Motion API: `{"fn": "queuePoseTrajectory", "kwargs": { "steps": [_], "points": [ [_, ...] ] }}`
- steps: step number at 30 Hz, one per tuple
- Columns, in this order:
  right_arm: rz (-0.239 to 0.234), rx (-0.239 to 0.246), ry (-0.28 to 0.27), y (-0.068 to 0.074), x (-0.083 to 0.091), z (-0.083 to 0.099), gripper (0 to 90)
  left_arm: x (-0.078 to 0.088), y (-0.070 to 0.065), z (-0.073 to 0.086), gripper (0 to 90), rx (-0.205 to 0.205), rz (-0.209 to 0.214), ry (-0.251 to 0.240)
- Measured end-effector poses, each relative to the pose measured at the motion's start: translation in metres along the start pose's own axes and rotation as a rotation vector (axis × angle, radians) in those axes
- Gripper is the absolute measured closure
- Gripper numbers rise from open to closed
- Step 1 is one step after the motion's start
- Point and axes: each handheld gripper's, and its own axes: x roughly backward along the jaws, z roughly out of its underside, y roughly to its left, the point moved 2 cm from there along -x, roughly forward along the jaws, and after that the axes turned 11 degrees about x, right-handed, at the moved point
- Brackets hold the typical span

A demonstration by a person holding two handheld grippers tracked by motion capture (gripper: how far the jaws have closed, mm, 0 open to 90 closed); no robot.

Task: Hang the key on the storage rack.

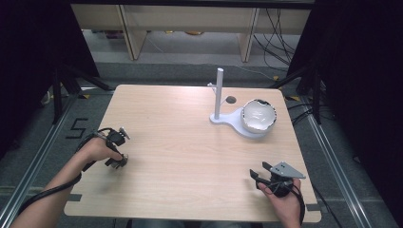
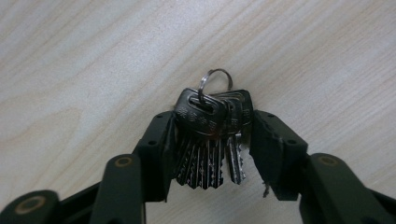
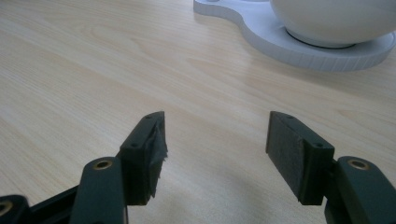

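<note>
A bunch of keys (image 2: 210,140) on a metal ring (image 2: 215,79) lies flat on the wooden table (image 1: 190,142), near its 9 o'clock edge in the high view. The left gripper (image 2: 212,135) sits over it there, and in the left gripper view its two jaws flank the bunch: the left jaw lies against the key heads, while the right jaw stands just beside the outer key, and contact on that side cannot be told. No lift shows, so the keys rest between the pads rather than in a firm grasp.

The right gripper (image 3: 217,140) rests at about 5 o'clock on the table in the high view, jaws spread wide with bare wood between them.

At about 2 o'clock stands a white stand (image 1: 237,124) with an upright post (image 1: 219,92), and a white bowl (image 1: 259,115) sits on its base.
</note>
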Motion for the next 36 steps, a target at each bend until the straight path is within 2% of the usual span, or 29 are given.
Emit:
{"fn": "queuePoseTrajectory", "kwargs": {
  "steps": [7, 9, 12, 15, 19, 20, 24, 25, 28, 29, 32, 33, 34, 36],
  "points": [
    [-0.002, -0.011, -0.003, 0.0004, -0.0008, 0.0002, 38.7, 0.0007, -0.0013, 0.0013, 58.6, 0.008, -0.007, 0.010],
    [-0.001, -0.010, -0.004, 0.0004, -0.0007, 0.0002, 38.7, 0.0012, -0.0009, 0.0014, 57.2, 0.006, -0.016, 0.020],
    [-0.002, -0.010, -0.003, 0.0004, -0.0008, 0.0002, 38.7, 0.0002, 0.0005, 0.0027, 51.0, 0.031, -0.016, 0.012],
    [-0.003, -0.010, -0.002, 0.0004, -0.0009, 0.0002, 38.7, 0.0013, 0.0033, 0.0048, 49.7, 0.042, -0.017, 0.036],
    [-0.001, -0.007, 0.008, 0.0006, -0.0002, 0.0001, 38.7, 0.0008, 0.0040, 0.0071, 49.7, 0.054, -0.015, 0.037],
    [0.004, -0.045, 0.025, 0.0040, 0.0012, 0.0000, 38.7, 0.0014, 0.0038, 0.0071, 51.6, 0.051, -0.026, 0.044],
    [0.003, -0.007, 0.008, 0.0007, 0.0000, 0.0002, 38.7, 0.0021, 0.0010, 0.0069, 64.8, 0.044, -0.030, 0.062],
    [0.003, -0.007, 0.008, 0.0007, 0.0000, 0.0002, 38.7, 0.0022, 0.0007, 0.0067, 64.8, 0.026, -0.036, 0.070],
    [0.003, -0.019, 0.013, 0.0012, 0.0003, 0.0003, 38.7, 0.0020, -0.0019, 0.0069, 69.8, 0.012, -0.039, 0.071],
    [0.002, -0.053, 0.027, 0.0040, 0.0015, 0.0001, 38.7, 0.0018, -0.0027, 0.0072, 69.8, 0.012, -0.036, 0.069],
    [0.002, -0.031, 0.018, 0.0023, 0.0007, 0.0002, 38.7, 0.0023, -0.0042, 0.0083, 72.9, 0.010, -0.030, 0.069],
    [0.000, -0.055, 0.029, 0.0043, 0.0016, 0.0001, 38.6, 0.0025, -0.0042, 0.0086, 75.0, -0.005, -0.029, 0.070],
    [0.002, -0.029, 0.017, 0.0021, 0.0006, 0.0003, 38.6, 0.0026, -0.0040, 0.0089, 76.2, -0.016, -0.029, 0.071],
    [0.001, -0.054, 0.029, 0.0041, 0.0015, 0.0001, 38.7, 0.0020, -0.0046, 0.0097, 76.8, -0.012, -0.024, 0.059]
  ]
}}
